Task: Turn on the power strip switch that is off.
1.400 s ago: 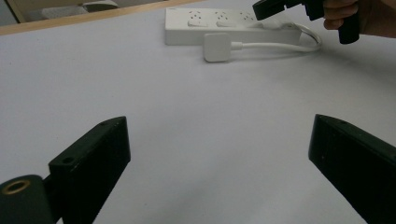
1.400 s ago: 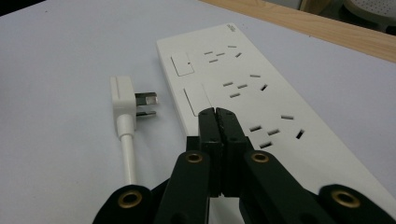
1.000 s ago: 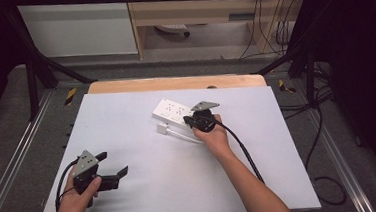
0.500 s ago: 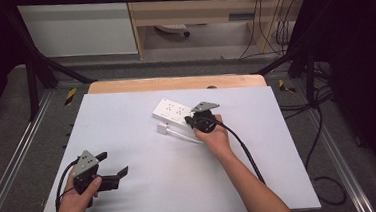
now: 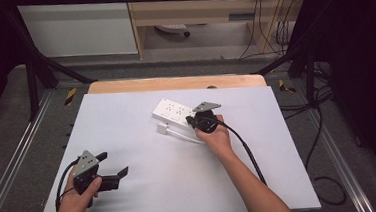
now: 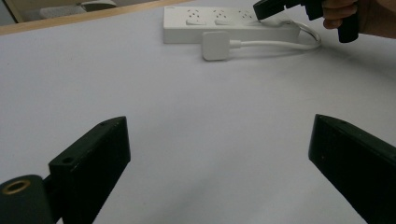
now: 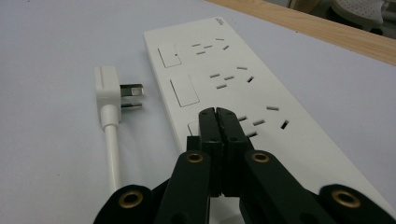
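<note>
The right hand-held gripper, clenched empty, presses a switch on the white plastic power strip; the left hand-held gripper waits released. Next likely: grasping the white plug.

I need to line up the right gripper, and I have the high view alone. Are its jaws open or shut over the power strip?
Observer: The right gripper is shut, jaws pressed together with nothing between them, tips over the nearest switch of the power strip.
Operator: Is the plug in a socket?
Observer: No. The plug lies flat on the table beside the strip, its metal prongs bare and pointing toward the strip.
Operator: And the left gripper?
Observer: The left gripper is open wide, jaws far apart above bare table, facing the strip from a distance.
</note>
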Demonstrator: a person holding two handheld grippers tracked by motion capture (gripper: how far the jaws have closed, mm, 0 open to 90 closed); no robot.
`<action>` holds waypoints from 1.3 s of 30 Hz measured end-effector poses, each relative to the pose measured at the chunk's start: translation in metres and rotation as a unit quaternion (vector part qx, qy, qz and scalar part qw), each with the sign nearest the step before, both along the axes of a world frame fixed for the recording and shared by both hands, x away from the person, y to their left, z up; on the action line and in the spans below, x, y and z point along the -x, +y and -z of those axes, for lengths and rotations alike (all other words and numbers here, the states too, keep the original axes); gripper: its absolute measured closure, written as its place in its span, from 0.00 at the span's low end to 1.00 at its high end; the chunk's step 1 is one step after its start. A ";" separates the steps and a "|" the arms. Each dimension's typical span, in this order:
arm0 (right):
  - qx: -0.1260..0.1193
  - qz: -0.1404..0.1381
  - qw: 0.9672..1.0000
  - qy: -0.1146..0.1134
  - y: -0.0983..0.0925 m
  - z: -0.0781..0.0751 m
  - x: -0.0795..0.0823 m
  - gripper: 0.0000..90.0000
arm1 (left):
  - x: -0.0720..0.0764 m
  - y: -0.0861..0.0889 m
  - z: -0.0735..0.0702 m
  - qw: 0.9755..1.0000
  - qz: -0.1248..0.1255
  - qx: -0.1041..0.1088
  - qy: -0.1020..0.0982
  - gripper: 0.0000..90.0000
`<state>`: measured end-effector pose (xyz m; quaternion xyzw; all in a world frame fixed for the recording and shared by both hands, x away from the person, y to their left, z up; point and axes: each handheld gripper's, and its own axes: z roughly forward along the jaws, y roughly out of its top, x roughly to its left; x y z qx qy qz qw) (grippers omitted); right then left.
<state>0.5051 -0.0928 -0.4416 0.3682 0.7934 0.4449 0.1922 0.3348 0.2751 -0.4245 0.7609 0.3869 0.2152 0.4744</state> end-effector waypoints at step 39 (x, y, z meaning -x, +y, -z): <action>0.000 0.003 1.000 -0.010 -0.008 0.008 0.002 1.00 | 0.000 -0.001 0.000 1.000 0.001 -0.002 0.000 0.06</action>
